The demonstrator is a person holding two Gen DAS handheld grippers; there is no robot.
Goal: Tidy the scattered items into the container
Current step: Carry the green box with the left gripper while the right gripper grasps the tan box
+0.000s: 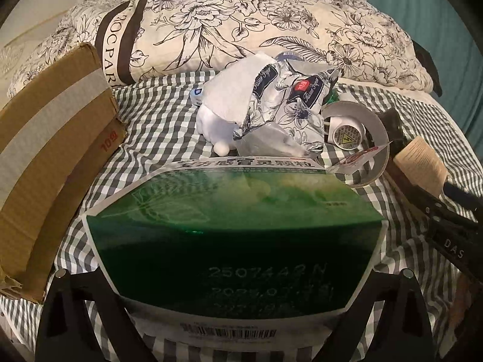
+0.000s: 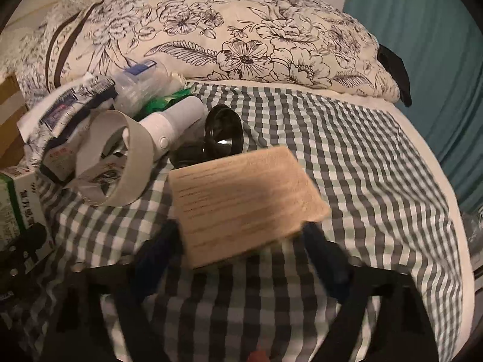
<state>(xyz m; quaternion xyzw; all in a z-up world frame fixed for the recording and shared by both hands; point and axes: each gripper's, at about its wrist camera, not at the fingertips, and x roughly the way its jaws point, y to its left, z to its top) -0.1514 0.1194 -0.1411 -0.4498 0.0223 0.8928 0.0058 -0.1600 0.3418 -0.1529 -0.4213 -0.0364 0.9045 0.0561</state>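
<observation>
The left gripper (image 1: 235,277) clamps the green medicine box (image 1: 232,226) just beside the cardboard box (image 1: 45,163). The right gripper (image 2: 241,241) grips the wooden block (image 2: 244,202). Ahead: tissue pack (image 1: 289,105), tape roll (image 2: 126,157), black lens (image 2: 223,134).

Gingham bed (image 2: 347,138), teal curtain (image 2: 422,30)

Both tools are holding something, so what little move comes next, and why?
Probably swing the left tool toward the brown cardboard box on its left: it already grips the green medicine carton, and that box looks like the container.
</observation>
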